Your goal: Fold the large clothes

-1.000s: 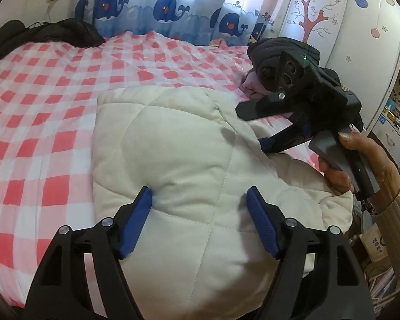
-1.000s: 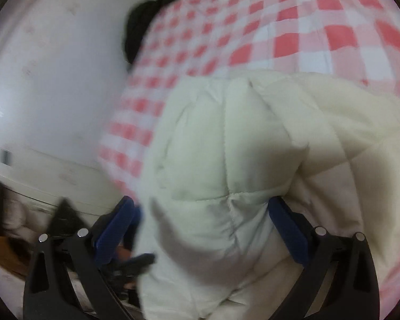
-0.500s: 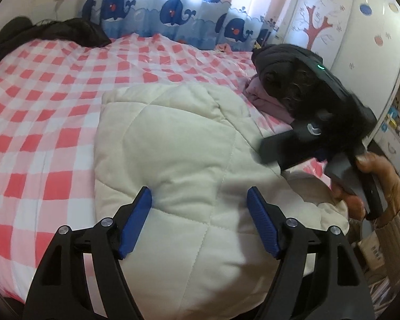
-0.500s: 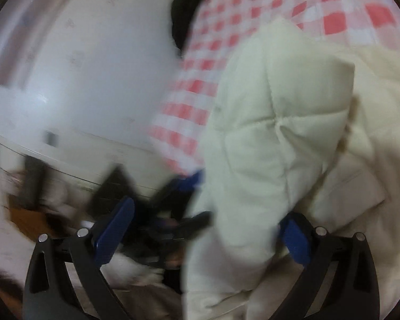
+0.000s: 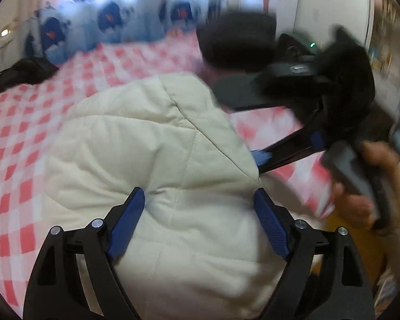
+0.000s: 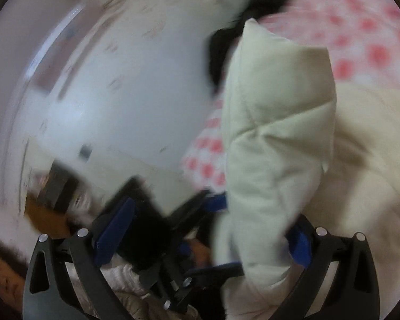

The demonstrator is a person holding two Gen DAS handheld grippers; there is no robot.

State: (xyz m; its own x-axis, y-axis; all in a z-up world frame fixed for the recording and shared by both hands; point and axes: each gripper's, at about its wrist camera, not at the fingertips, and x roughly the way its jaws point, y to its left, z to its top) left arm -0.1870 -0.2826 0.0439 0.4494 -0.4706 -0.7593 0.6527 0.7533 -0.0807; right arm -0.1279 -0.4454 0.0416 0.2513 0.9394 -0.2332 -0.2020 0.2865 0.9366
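A cream quilted padded coat lies bunched on the red-and-white checked bed. My left gripper is open, its blue pads on either side of the coat's near bulge. My right gripper shows in the left wrist view at the coat's right side, fingers pointing left into the fabric. In the right wrist view the right gripper stands wide open, with a lifted flap of the coat standing between the jaws against the right one. Both views are blurred.
A black garment lies at the bed's far left corner. A dark bundle sits at the far right. Whale-print curtains hang behind. A white wall and floor clutter lie off the bed's edge.
The coat's right part has been lifted and swung up and over to the left. Both cameras have tilted; the right gripper has moved lower and nearer the left one.
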